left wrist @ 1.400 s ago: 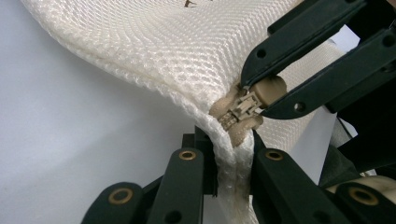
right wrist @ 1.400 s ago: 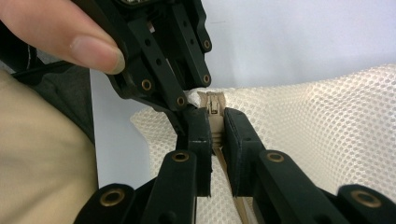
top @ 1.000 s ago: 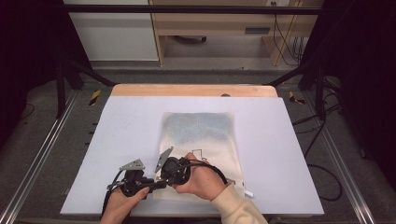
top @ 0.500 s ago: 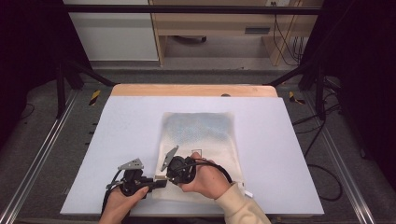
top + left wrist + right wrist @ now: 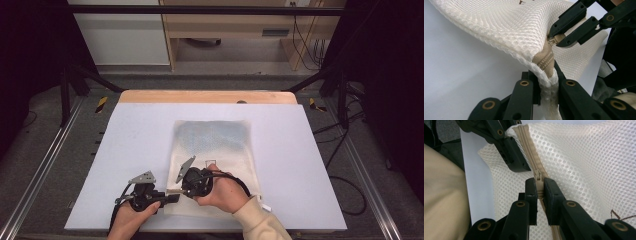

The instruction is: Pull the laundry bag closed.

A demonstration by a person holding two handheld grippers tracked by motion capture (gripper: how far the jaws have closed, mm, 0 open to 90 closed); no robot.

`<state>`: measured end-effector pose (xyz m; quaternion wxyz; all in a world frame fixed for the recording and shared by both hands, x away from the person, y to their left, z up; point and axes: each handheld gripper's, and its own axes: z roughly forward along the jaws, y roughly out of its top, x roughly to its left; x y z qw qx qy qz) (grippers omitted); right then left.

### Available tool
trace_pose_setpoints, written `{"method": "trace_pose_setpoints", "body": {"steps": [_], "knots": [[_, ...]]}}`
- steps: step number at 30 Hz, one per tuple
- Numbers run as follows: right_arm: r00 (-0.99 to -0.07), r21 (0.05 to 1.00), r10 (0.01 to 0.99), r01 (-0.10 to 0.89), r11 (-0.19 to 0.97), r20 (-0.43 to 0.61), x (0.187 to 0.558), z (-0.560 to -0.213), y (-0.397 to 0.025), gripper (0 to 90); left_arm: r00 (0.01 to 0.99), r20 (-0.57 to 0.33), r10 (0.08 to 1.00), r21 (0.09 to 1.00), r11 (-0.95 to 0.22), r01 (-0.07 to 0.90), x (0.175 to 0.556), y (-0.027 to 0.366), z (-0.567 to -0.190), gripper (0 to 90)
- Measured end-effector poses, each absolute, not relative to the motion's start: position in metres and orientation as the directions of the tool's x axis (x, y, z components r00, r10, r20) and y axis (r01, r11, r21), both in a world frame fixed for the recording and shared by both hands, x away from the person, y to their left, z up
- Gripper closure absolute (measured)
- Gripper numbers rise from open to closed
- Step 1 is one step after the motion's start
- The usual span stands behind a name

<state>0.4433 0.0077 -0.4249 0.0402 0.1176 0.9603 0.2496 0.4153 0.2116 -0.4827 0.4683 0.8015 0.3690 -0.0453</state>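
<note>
Left tool (image 5: 546,82) pinching mesh bag (image 5: 215,150) corner | right tool (image 5: 539,188) pinching zipper pull (image 5: 538,176) | you are drawing it slightly rightward since a second ago, zipper barely travelling.

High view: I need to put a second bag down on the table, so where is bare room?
Free: the table left of the mesh bag, the strip right of it, and the band between it and the wooden edge. Crowded: the near edge, where the left gripper and right gripper clamp its corner and zipper pull.

Right gripper (image 5: 172,190) shifted left along bag (image 5: 216,145) near edge, closing on left gripper (image 5: 172,198); right hand (image 5: 220,190) lower, nearer table edge.
</note>
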Motion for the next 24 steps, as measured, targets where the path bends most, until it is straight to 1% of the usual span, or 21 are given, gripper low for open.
{"method": "trace_pose_setpoints", "body": {"steps": [7,12,17,24], "knots": [[-0.967,0.509,0.252,0.202,0.837,-0.03,0.44,-0.427,0.002,82.0,0.727,-0.411,0.549,0.72,-0.294,0.629,0.415,0.208,-0.484,83.9],[-0.964,0.542,0.263,0.196,0.817,-0.048,0.436,-0.431,-0.001,81.9,0.733,-0.393,0.556,0.724,-0.305,0.619,0.414,0.208,-0.484,83.8],[-0.953,0.584,0.298,0.214,0.783,-0.05,0.433,-0.437,-0.005,81.9,0.738,-0.375,0.561,0.727,-0.316,0.61,0.413,0.207,-0.484,83.7],[-0.955,0.604,0.294,0.208,0.77,-0.047,0.43,-0.439,-0.011,81.8,0.744,-0.37,0.557,0.73,-0.321,0.603,0.412,0.205,-0.484,83.5]]}}
